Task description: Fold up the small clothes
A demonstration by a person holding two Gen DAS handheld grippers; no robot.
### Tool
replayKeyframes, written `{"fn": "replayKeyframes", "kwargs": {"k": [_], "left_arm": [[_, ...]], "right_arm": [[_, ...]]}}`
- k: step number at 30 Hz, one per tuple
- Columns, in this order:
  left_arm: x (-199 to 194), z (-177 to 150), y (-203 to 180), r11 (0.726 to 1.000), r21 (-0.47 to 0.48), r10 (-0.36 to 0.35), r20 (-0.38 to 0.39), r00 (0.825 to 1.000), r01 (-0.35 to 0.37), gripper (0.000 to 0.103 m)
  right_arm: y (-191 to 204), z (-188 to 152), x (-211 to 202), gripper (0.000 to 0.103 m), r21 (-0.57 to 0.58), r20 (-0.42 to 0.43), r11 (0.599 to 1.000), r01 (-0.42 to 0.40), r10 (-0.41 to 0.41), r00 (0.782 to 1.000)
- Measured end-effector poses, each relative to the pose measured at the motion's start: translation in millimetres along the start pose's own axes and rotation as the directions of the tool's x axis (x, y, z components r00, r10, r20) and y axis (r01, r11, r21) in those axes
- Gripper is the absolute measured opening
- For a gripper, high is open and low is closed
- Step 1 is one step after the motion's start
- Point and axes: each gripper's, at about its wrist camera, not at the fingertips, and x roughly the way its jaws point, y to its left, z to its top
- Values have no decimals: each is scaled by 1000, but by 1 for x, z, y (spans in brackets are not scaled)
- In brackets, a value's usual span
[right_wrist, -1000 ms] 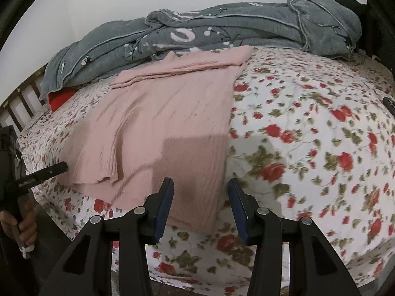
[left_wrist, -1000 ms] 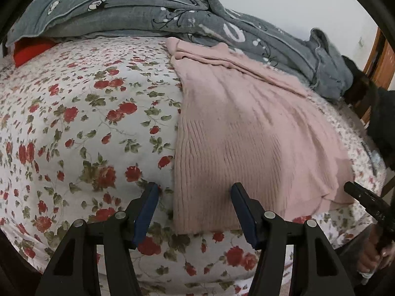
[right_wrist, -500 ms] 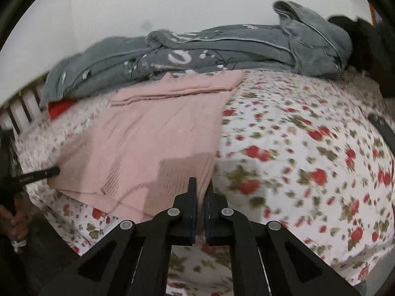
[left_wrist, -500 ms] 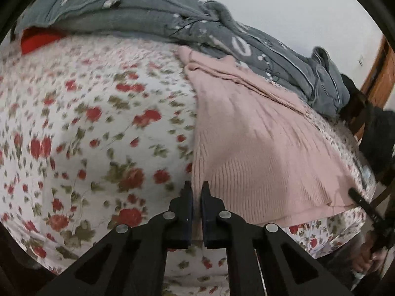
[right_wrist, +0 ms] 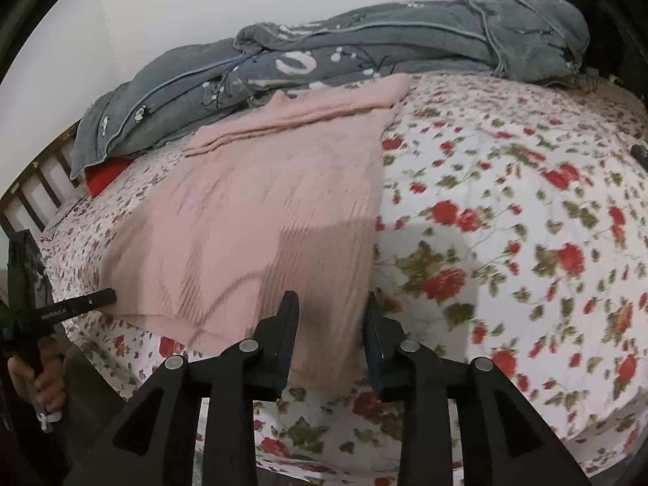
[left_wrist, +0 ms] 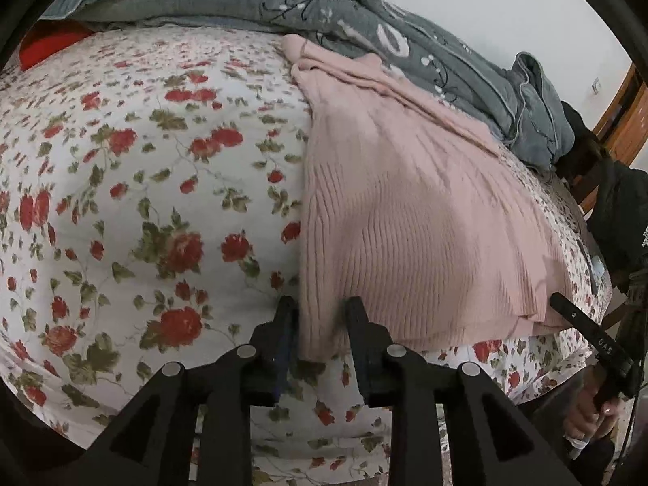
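A pink ribbed knit sweater [left_wrist: 405, 210] lies flat on the floral bed sheet [left_wrist: 141, 202], its hem toward me. My left gripper [left_wrist: 322, 312] straddles the hem's left corner. Its jaws are opening, and the cloth lies loose between them, not pinched. In the right wrist view the same sweater [right_wrist: 263, 210] shows its right hem corner between the fingers of my right gripper [right_wrist: 330, 308]. Those jaws are opening too and do not press the cloth. A finger [left_wrist: 587, 336] of the right gripper shows at the far hem corner, with a hand [left_wrist: 595, 409] below it.
A rumpled grey quilt [left_wrist: 364, 28] runs along the back of the bed against the white wall and touches the sweater's top. A red pillow [left_wrist: 48, 44] peeks out at the left. Headboard slats [right_wrist: 36, 186] stand at the left and wooden furniture [left_wrist: 623, 113] at the right.
Both grippers went from wide open to fully shut in front of the hem, and now stand partly open with the sweater's near corners between their fingers.
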Motion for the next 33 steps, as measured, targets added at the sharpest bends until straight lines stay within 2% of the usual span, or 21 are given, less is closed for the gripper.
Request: {"fn": "replayKeyframes", "kwargs": {"k": [3, 5, 8, 14, 21, 26, 33], "left_arm": [[1, 0, -2, 1000, -13, 8, 3, 1000, -8, 25], [0, 0, -1, 1000, -30, 2, 18, 1000, -2, 25], [-8, 1, 2, 999, -35, 11, 58, 998, -9, 8], [-28, -4, 6, 997, -72, -15, 114, 993, 23, 7], [-54, -6, -2, 998, -36, -41, 166, 985, 48, 6], [-63, -6, 3, 995, -63, -63, 172, 983, 75, 6], [-75, -16, 0, 998, -23, -61, 169, 984, 66, 7]], "right_arm": [[2, -3, 5, 28, -13, -4, 1000, 25, -25, 1000], [4, -3, 3, 6, -10, 2, 1000, 19, -19, 1000], [3, -4, -4, 5, -3, 25, 1000, 8, -8, 1000], [-8, -1, -26, 5, 63, 64, 997, -39, 35, 997], [-8, 0, -49, 4, 82, 104, 995, -61, 52, 993], [-5, -2, -60, 4, 82, 115, 994, -67, 57, 992], [-4, -11, -72, 4, 68, 115, 995, -69, 61, 992]]}}
